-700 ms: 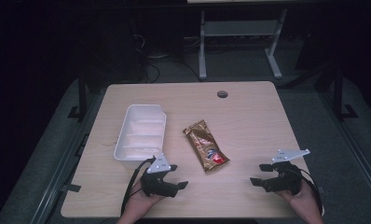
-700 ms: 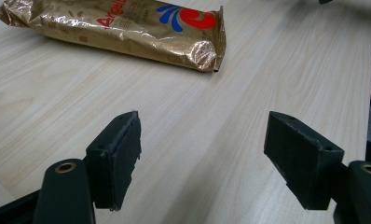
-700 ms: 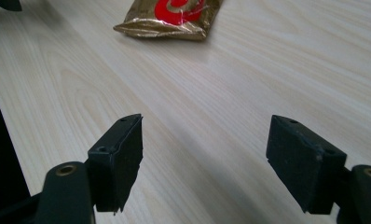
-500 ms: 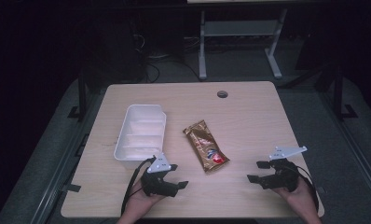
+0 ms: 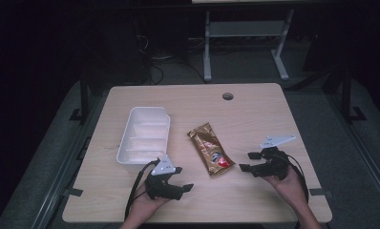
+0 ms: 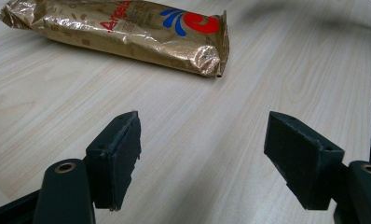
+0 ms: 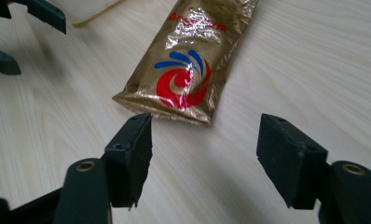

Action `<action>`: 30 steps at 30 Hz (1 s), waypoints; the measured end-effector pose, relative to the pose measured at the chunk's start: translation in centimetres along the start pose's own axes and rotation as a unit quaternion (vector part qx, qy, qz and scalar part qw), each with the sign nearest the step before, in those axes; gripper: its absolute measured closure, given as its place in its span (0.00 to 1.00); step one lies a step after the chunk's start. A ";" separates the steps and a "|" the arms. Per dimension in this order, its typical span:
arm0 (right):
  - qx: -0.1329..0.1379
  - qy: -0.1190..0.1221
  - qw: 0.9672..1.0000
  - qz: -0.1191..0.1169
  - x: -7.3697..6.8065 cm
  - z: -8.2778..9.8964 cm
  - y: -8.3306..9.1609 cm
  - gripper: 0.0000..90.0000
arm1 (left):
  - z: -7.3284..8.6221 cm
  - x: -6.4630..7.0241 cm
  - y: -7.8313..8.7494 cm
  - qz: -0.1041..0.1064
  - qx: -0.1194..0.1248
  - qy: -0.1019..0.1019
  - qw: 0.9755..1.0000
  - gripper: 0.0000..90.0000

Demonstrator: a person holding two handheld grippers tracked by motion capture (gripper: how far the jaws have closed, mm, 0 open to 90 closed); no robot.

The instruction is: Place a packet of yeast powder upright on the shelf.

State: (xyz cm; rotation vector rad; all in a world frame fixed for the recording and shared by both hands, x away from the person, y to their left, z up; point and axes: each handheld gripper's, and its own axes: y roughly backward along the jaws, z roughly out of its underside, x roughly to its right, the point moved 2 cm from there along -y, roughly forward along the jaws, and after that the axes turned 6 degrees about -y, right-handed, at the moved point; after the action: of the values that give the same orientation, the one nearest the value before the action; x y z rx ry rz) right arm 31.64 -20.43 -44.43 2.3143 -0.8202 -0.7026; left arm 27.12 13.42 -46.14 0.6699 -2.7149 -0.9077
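Observation:
A gold foil snack packet [image 5: 210,149] with a red and blue swirl lies flat near the middle of the wooden table [image 5: 255,119]. My left gripper [image 5: 183,178] rests at the front edge, left of the packet's near end, jaws open and empty. In the left gripper view the left gripper [image 6: 204,140] faces bare wood, with the packet [image 6: 127,28] farther off. My right gripper [image 5: 247,161] stands open just right of the packet's near end. In the right gripper view the right gripper [image 7: 204,140] points at the packet [image 7: 188,70], with nothing between its jaws.
A white divided tray [image 5: 145,135] sits left of the packet, just beyond my left gripper. A round cable hole [image 5: 227,96] is near the table's far edge. Behind the table stands a white metal frame [image 5: 245,43] on the dark floor.
The right hand has carried its gripper leftward and slightly away from the front edge, closer to the packet's near end. The left gripper, the packet and the tray have stayed put.

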 end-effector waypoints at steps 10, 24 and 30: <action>-0.004 0.008 1.000 -0.004 -0.3 -2.3 -1.7 0.60 | -0.6 -0.5 -0.2 -0.004 0.007 0.010 1.000 0.29; -0.057 0.026 0.997 -0.034 -1.6 -4.1 -6.5 0.91 | -3.4 -2.4 -1.5 -0.040 0.021 0.053 0.998 0.29; -0.077 0.038 0.996 -0.031 -2.0 -3.6 -7.2 0.93 | -5.5 -3.9 -3.3 -0.057 0.024 0.072 0.995 0.29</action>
State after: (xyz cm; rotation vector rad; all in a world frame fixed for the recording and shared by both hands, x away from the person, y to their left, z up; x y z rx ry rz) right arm 35.34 -13.14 -46.14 2.2214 -0.6394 -0.6750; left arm 33.49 10.11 -44.02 0.8715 -2.6006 -0.7862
